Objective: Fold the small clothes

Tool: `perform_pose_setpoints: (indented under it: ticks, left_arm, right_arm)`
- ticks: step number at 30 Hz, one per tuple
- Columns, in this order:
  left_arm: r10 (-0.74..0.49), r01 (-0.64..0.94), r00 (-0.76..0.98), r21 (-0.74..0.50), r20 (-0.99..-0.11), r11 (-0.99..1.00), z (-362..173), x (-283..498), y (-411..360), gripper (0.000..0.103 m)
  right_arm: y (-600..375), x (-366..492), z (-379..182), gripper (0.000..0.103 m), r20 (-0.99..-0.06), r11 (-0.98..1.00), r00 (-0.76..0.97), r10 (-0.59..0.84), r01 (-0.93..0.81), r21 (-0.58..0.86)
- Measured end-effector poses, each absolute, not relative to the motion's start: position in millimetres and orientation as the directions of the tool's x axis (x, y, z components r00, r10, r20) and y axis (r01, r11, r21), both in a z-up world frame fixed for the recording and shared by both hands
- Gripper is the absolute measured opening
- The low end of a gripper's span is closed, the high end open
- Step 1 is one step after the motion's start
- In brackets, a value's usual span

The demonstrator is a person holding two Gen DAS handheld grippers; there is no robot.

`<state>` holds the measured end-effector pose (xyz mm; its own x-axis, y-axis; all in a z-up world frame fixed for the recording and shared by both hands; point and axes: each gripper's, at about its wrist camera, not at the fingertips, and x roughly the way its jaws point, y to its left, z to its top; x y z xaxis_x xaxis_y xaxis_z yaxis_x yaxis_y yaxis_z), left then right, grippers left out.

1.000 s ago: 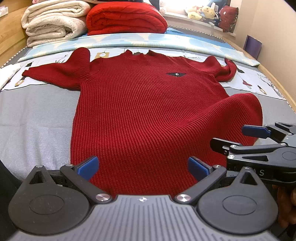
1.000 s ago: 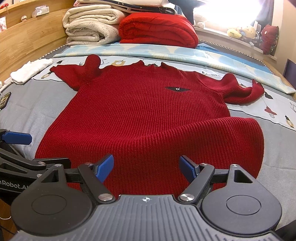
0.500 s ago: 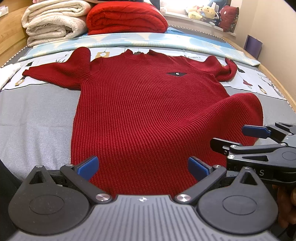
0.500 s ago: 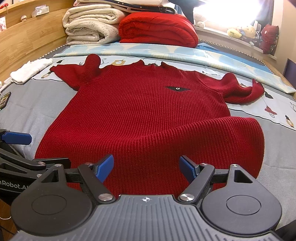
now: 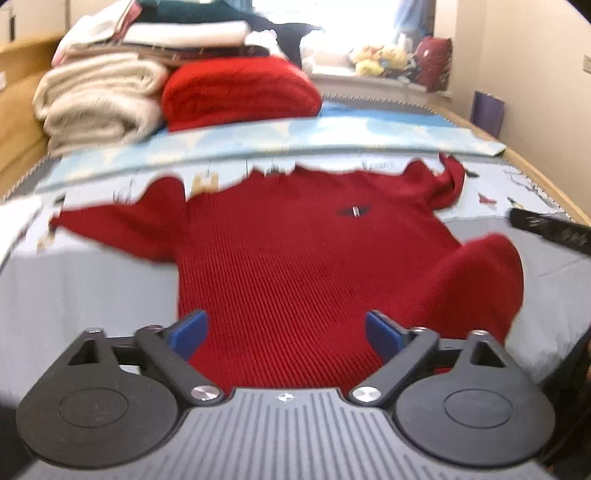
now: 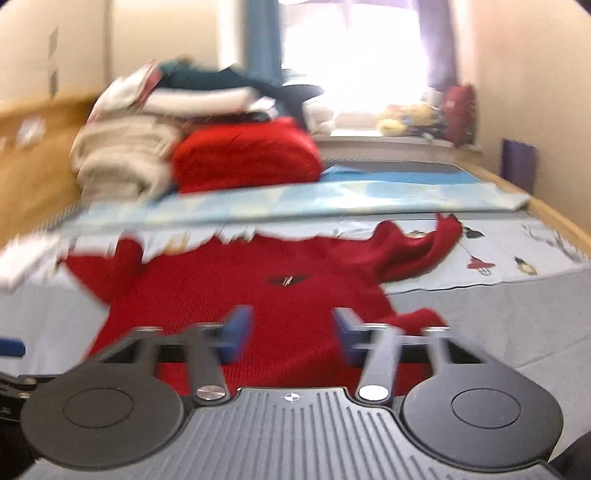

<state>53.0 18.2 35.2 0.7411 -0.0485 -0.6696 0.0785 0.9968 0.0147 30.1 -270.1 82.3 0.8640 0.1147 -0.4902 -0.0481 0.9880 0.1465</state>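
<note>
— The bed (image 5: 74, 295)?
— Grey; red sweater (image 5: 295, 266) lay flat; folded blankets (image 5: 99, 99) behind.
— The tongs?
— Left gripper (image 5: 286, 332) released, closing over the hem; right gripper (image 6: 291, 334) narrowing, pads not pressing; only its view showed curtains (image 6: 262, 44).

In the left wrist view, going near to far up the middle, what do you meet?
Left hand-held gripper → red sweater → light blue patterned sheet → folded red blanket → bright window.

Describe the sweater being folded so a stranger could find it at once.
Look at the bed: the sweater lies spread flat on its grey cover. Unlike the folded red blanket behind, it is dark red, ribbed, with a small chest badge.
</note>
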Motion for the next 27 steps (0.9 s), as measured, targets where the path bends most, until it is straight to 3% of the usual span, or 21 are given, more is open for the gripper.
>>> perform_pose_setpoints:
  ticks: [2, 4, 6, 8, 11, 13, 16, 19, 23, 27]
  left_arm:
    - [-0.075, 0.091, 0.739, -0.011, -0.669, 0.996, 45.8, 78.2, 38.7, 0.07]
    - [-0.091, 0.108, 0.731, -0.017, -0.676, 0.994, 52.3, 106.1, 56.9, 0.046]
    - [-0.099, 0.132, 0.711, -0.006, -0.697, 0.991, 54.6, 136.9, 74.9, 0.038]
    - [-0.114, 0.15, 0.68, -0.014, -0.725, 0.989, 52.5, 165.6, 94.6, 0.038]
    - [-0.13, 0.117, 0.636, -0.071, -0.761, 0.991, 35.1, 204.0, 126.7, 0.038]
    - [-0.092, 0.031, 0.583, -0.091, -0.807, 0.995, 6.9, 222.3, 145.8, 0.038]
    - [-0.082, -0.092, 0.439, -0.135, -0.895, 0.987, -23.6, 245.9, 161.0, 0.038]
    - [-0.122, -0.096, 0.428, -0.179, -0.895, 0.979, -30.1, 262.4, 161.6, 0.039]
    - [-0.147, -0.2, 0.388, -0.239, -0.91, 0.95, -43.0, 285.3, 173.0, 0.04]
    - [-0.156, -0.283, 0.351, -0.263, -0.923, 0.922, -60.6, 305.5, 177.8, 0.052]
  right_arm:
    - [-288.6, 44.5, 93.1, 0.023, -0.459, 0.986, 0.882, 0.107, -0.035, 0.162]
    - [-303.7, 66.3, 102.2, 0.023, -0.439, 0.989, 0.893, 0.095, -0.037, 0.14]
    - [-321.0, 91.5, 109.9, 0.024, -0.433, 0.991, 0.897, 0.081, -0.027, 0.131]
    - [-335.9, 125.4, 114.4, 0.024, -0.446, 0.994, 0.893, 0.062, -0.013, 0.112]
    - [-349.2, 171.7, 106.5, 0.033, -0.502, 0.994, 0.864, 0.042, 0.016, 0.109]
    - [-358.9, 199.7, 91.5, 0.043, -0.544, 0.99, 0.839, 0.02, 0.059, 0.128]
    - [-368.2, 235.3, 57.8, 0.046, -0.642, 0.973, 0.766, 0.008, 0.142, 0.181]
    - [-368.7, 262.6, 34.4, 0.048, -0.687, 0.959, 0.726, 0.046, 0.16, 0.233]
    - [-362.2, 300.1, 4.6, 0.05, -0.75, 0.969, 0.66, 0.038, 0.159, 0.189]
    - [-362.9, 326.9, -19.1, 0.054, -0.797, 0.961, 0.601, 0.051, 0.187, 0.203]
